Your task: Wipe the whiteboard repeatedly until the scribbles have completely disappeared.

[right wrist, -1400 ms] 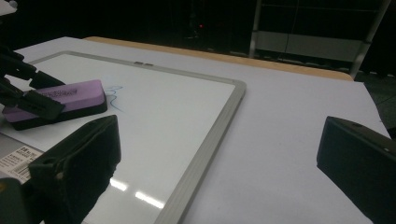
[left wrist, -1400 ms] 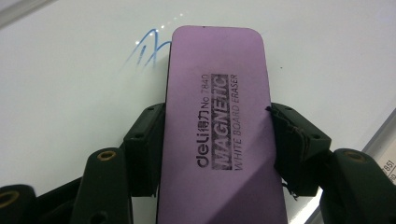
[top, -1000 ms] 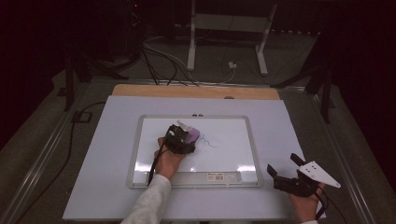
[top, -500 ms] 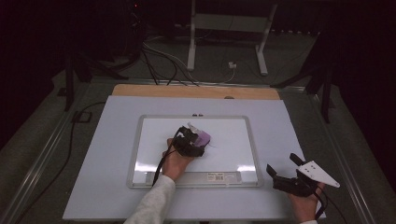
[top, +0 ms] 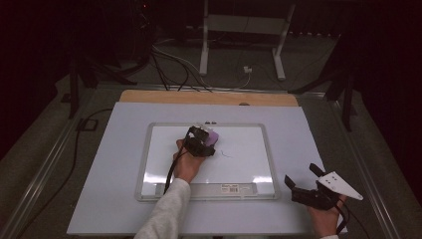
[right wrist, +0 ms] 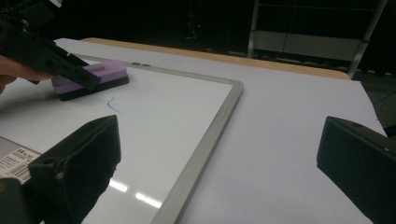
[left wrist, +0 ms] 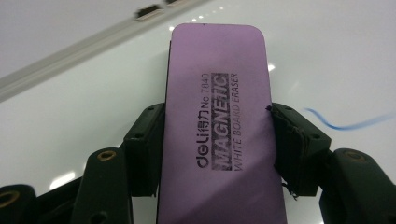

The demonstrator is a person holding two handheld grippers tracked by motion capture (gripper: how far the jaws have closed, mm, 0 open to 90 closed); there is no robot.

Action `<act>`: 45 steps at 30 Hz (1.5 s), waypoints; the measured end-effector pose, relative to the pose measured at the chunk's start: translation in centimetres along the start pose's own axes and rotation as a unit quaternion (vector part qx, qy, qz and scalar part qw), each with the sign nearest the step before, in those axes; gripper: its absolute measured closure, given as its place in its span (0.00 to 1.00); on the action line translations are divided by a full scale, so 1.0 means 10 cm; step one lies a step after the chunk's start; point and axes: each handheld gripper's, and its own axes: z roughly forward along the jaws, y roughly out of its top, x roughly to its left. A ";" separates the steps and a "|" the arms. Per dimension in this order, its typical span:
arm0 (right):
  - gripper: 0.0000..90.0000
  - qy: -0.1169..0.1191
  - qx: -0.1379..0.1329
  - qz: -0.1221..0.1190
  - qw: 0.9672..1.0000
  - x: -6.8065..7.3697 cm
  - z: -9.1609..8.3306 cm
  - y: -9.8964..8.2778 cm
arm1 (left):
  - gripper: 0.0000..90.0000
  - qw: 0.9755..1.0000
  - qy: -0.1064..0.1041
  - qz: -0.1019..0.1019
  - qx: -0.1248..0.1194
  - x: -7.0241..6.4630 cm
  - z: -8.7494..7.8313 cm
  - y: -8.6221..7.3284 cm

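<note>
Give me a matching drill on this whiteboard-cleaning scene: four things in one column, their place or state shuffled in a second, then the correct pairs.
Things:
1. purple eraser
2. blue pen mark
3. right tool
4. whiteboard

Places or states:
A. jaws wide apart, nothing between them, off the board's right corner
B. lies flat on the table's white sheet, grey-framed
C. clamped between the left tool's jaws
D. a short stroke on the board surface, beside the eraser

Pairs: 1-C, 2-D, 3-A, 4-B
</note>
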 end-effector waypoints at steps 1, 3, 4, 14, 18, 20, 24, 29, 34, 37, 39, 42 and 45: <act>0.00 0.000 0.000 0.000 1.000 0.00 0.00 0.00 | 0.47 1.000 -0.011 0.009 0.001 -0.05 -0.01 -0.01; 0.00 -0.001 -0.001 0.000 1.000 0.00 0.00 0.00 | 0.47 0.999 -0.040 0.035 0.000 -0.15 -0.05 -0.04; 0.00 -0.001 -0.001 0.001 1.000 0.00 0.00 0.00 | 0.47 0.998 -0.043 0.049 -0.001 -0.18 -0.06 -0.05; 0.00 -0.002 -0.001 0.001 1.000 -0.01 -0.01 0.00 | 0.47 1.000 -0.007 0.003 -0.003 0.01 -0.02 -0.04; 0.00 -0.001 0.000 0.001 1.000 0.00 0.00 0.00 | 0.47 1.000 -0.026 0.009 0.002 -0.08 -0.03 -0.04; 0.00 0.000 0.001 -0.001 1.000 0.01 0.01 0.00 | 0.47 0.999 -0.035 0.028 0.003 -0.19 -0.05 -0.03; 0.00 0.001 0.001 -0.002 1.000 0.02 0.01 0.00 | 0.47 0.994 -0.076 0.075 0.001 -0.49 -0.08 -0.04; 0.00 -0.001 -0.002 0.000 1.000 0.00 -0.01 0.00 | 0.47 0.992 -0.073 0.098 -0.001 -0.53 -0.10 -0.06; 0.00 -0.003 -0.002 0.002 1.000 -0.02 -0.02 0.00 | 0.47 0.999 -0.022 0.046 0.000 -0.23 -0.08 -0.06; 0.00 -0.002 0.000 0.002 1.000 -0.01 -0.01 0.00 | 0.47 0.999 -0.022 0.033 0.001 -0.21 -0.07 -0.06; 0.00 -0.001 0.000 0.000 1.000 0.00 0.00 0.00 | 0.47 0.999 -0.035 0.041 0.001 -0.29 -0.07 -0.05; 0.00 0.001 0.001 -0.002 1.000 0.02 0.01 0.00 | 0.47 0.996 -0.058 0.063 -0.002 -0.48 -0.08 -0.05; 0.00 0.001 0.000 -0.001 1.000 0.01 0.00 0.00 | 0.47 0.992 -0.081 0.095 -0.002 -0.68 -0.12 -0.08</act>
